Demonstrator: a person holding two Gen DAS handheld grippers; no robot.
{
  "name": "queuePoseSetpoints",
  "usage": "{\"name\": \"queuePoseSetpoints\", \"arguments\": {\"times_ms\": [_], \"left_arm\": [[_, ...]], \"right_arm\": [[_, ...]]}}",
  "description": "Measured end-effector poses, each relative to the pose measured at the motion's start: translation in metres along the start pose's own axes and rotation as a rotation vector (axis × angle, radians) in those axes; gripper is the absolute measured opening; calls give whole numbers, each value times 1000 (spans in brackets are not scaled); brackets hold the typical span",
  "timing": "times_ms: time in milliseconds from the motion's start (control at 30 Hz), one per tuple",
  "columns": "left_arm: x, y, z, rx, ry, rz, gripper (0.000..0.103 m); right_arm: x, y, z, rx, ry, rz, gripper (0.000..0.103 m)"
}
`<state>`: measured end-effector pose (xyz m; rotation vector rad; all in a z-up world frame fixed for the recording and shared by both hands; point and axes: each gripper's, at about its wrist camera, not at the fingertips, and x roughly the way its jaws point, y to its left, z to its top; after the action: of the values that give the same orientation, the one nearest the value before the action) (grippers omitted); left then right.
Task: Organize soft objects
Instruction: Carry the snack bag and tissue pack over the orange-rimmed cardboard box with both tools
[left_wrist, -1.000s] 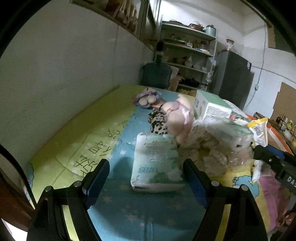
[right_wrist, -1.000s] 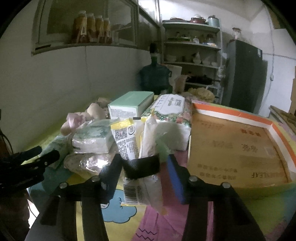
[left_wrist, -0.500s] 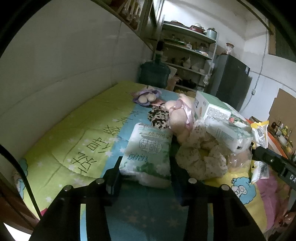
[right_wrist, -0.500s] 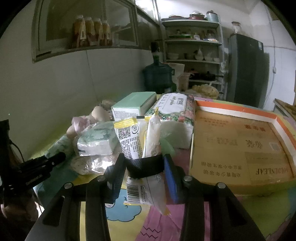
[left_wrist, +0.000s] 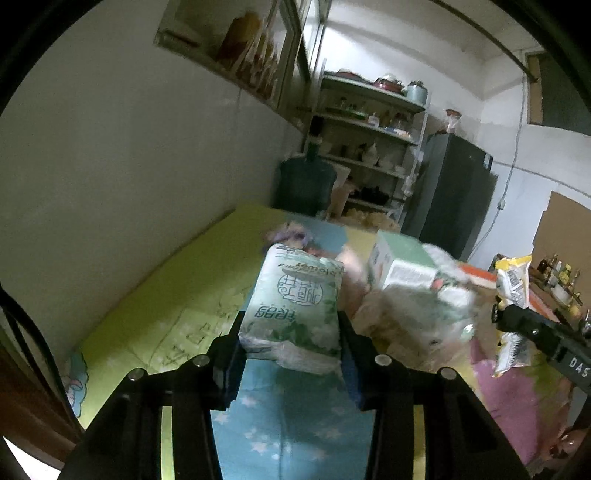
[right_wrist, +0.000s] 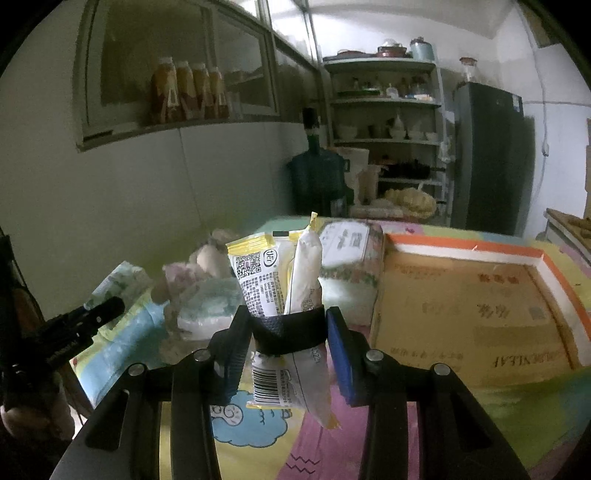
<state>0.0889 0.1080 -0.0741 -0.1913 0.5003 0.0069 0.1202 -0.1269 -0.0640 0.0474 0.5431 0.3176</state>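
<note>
Plenty of open lime-green quilt (left_wrist: 173, 295) lies left of the heap of soft packages (left_wrist: 413, 310), running to the white wall. The left gripper (left_wrist: 291, 343) is clamped on a white-and-green soft tissue pack (left_wrist: 295, 306), lifted clear of the bedding just left of the heap, plastic bulging between the pads. The right gripper (right_wrist: 284, 332) is squeezed tight on a yellow-and-white crinkled snack packet (right_wrist: 280, 291), upright, just in front of the heap. A shallow cardboard tray with orange rim (right_wrist: 476, 306) sits right of the heap. Shelves and a dark fridge stand behind.
</note>
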Motion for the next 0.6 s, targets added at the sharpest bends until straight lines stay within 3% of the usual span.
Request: {"name": "queuePoseSetpoints", "arguments": {"times_ms": [400,600], "left_arm": [[-18,-40,27,26,-60,-98,45],[-16,-78,41,48,-67,-171,45]], "right_arm": [[-25,-11,18,7,-64,-9,42],[-37,-26,25,19,-92,-35,42]]}}
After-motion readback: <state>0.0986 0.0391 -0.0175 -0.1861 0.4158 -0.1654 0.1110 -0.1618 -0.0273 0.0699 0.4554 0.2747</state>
